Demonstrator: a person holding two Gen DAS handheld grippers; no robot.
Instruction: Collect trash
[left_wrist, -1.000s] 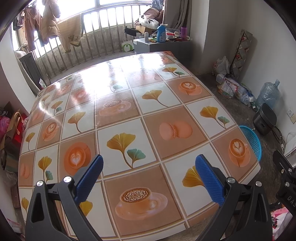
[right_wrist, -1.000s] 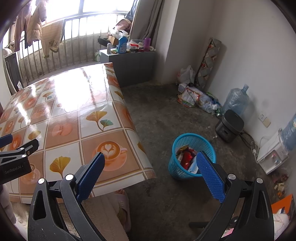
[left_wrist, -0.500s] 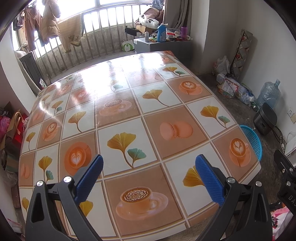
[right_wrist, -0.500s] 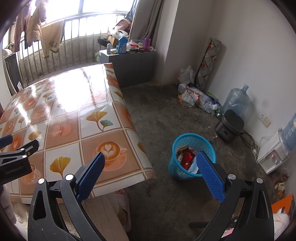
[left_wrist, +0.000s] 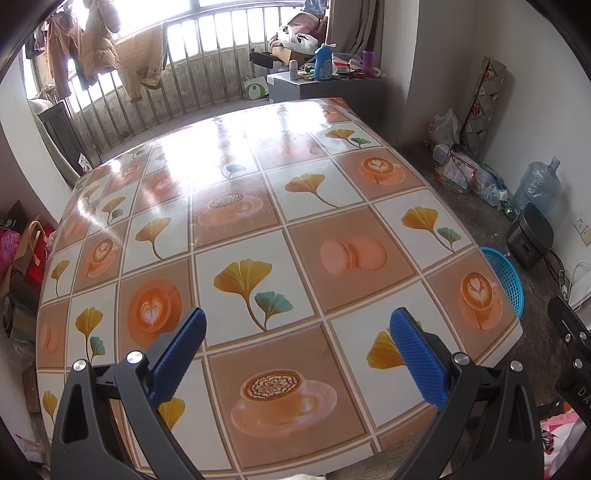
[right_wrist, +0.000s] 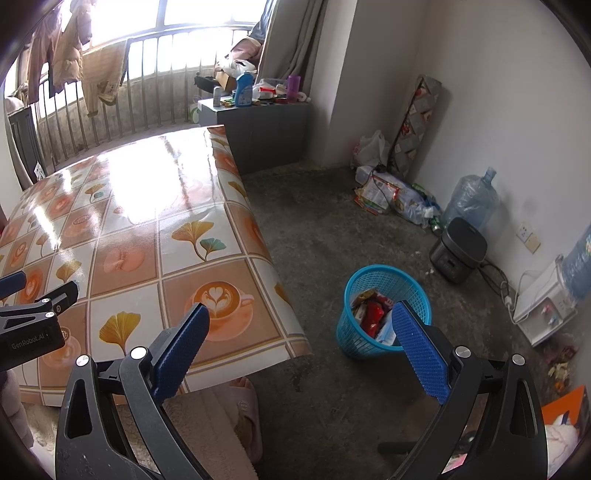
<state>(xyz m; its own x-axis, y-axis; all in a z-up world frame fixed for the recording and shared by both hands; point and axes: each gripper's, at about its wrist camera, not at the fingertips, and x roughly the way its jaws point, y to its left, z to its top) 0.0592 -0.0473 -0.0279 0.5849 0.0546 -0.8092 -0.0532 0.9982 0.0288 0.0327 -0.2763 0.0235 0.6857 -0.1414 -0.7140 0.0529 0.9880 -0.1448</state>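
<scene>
A blue mesh trash basket (right_wrist: 384, 317) stands on the floor right of the table and holds red and white wrappers (right_wrist: 371, 315). Its rim also shows past the table's right edge in the left wrist view (left_wrist: 506, 277). My left gripper (left_wrist: 295, 332) is open and empty above the front of the table (left_wrist: 236, 184), which has a glossy patterned cloth. My right gripper (right_wrist: 301, 332) is open and empty, held over the floor between the table corner (right_wrist: 288, 332) and the basket. I see no loose trash on the tabletop.
A black cooker (right_wrist: 460, 249), a water bottle (right_wrist: 472, 199) and a pile of bags and packets (right_wrist: 391, 192) lie along the right wall. A grey cabinet (right_wrist: 266, 129) with bottles stands behind the table. A slipper (right_wrist: 247, 417) lies under the table corner.
</scene>
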